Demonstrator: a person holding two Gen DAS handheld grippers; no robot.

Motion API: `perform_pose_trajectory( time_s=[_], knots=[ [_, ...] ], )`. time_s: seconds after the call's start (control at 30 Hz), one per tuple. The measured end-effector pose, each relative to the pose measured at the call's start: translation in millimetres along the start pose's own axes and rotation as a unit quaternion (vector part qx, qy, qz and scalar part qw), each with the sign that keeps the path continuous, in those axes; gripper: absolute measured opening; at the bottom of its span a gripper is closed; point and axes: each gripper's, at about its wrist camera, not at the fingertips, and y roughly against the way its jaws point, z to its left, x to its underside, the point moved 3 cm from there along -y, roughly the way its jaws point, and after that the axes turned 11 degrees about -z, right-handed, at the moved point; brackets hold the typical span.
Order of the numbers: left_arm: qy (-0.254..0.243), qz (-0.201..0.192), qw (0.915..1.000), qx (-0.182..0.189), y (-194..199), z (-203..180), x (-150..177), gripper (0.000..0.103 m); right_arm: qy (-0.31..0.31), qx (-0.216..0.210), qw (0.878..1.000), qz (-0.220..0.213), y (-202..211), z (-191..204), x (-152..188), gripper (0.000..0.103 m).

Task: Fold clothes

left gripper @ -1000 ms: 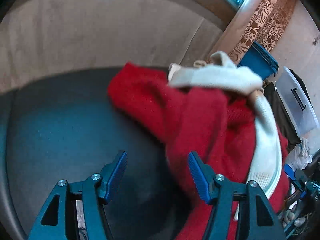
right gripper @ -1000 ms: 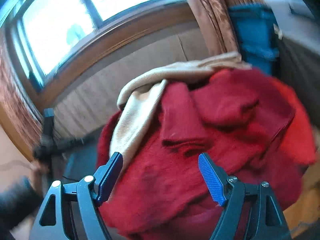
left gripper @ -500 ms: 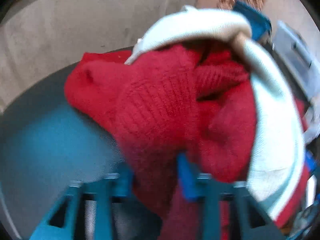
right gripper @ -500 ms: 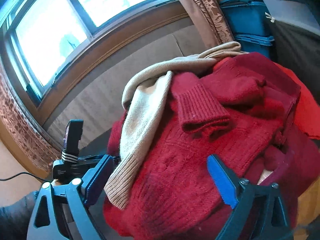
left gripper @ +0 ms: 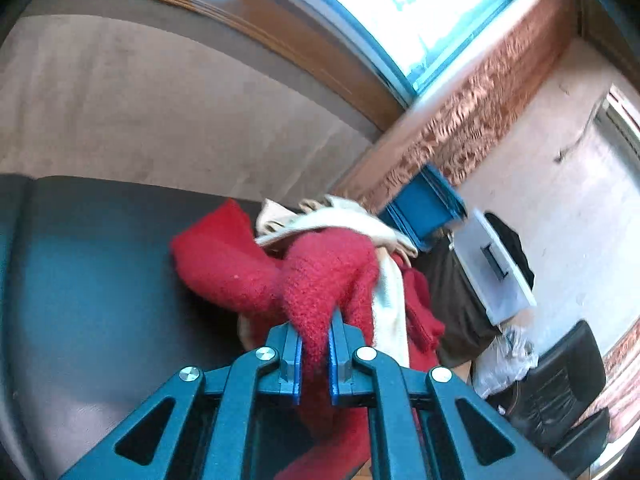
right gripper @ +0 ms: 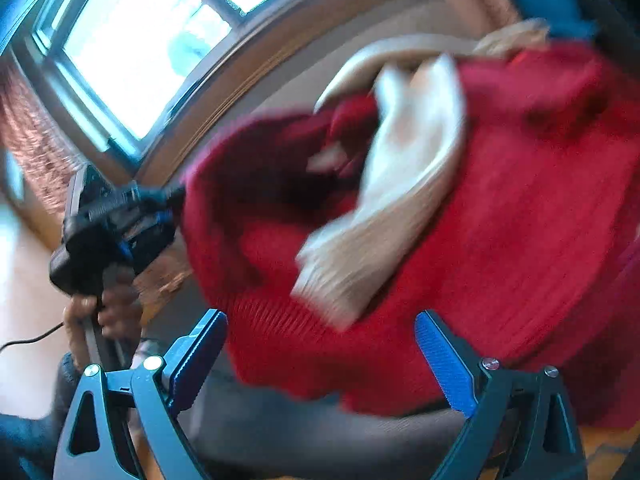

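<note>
A: What does my left gripper (left gripper: 314, 344) hold?

B: At bottom centre of the left view, its jaws are closing, pads pinching a fold of the red sweater (left gripper: 320, 276). The sweater lies with a cream garment (left gripper: 390, 300) on a dark cushion (left gripper: 88, 264).

A: And my right gripper (right gripper: 320, 356)?

B: Its jaws stand wide at the bottom of the right view, nothing gripped; the red pile fills the frame's right beyond them.
</note>
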Motion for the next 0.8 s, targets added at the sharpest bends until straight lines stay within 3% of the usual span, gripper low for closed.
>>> perform_pose_trajectory(
  time_s=[0.13, 0.3, 0.37, 0.5, 0.6, 0.7, 0.73, 0.8],
  knots=[
    [0.043, -0.036, 0.9982, -0.022, 73, 43, 4, 0.008, -0.047, -0.04, 0.996, 0.063, -26, 16, 41, 0.096],
    [0.071, -0.057, 0.9916, -0.091, 148, 100, 21, 0.008, -0.047, -0.052, 0.991, 0.114, -44, 38, 79, 0.096],
    [0.082, -0.065, 0.9873, -0.119, 176, 122, 29, 0.0, -0.04, -0.049, 0.989, 0.133, -49, 44, 91, 0.096],
    [0.095, -0.111, 0.968, -0.204, 249, 168, 31, 0.0, -0.033, -0.04, 0.986, 0.159, -59, 46, 105, 0.096],
    [0.061, -0.12, 0.9517, -0.276, 281, 180, 32, 0.0, -0.029, -0.032, 0.984, 0.175, -68, 44, 114, 0.096],
    [0.042, -0.094, 0.9462, -0.307, 291, 187, 45, 0.017, -0.023, -0.018, 0.985, 0.169, -70, 44, 113, 0.096],
    [0.035, -0.079, 0.9482, -0.306, 287, 187, 53, 0.026, -0.022, -0.011, 0.986, 0.164, -68, 40, 106, 0.096],
    [0.028, -0.051, 0.9542, -0.293, 275, 185, 68, 0.034, -0.018, -0.002, 0.988, 0.151, -60, 34, 97, 0.096]
  ],
)
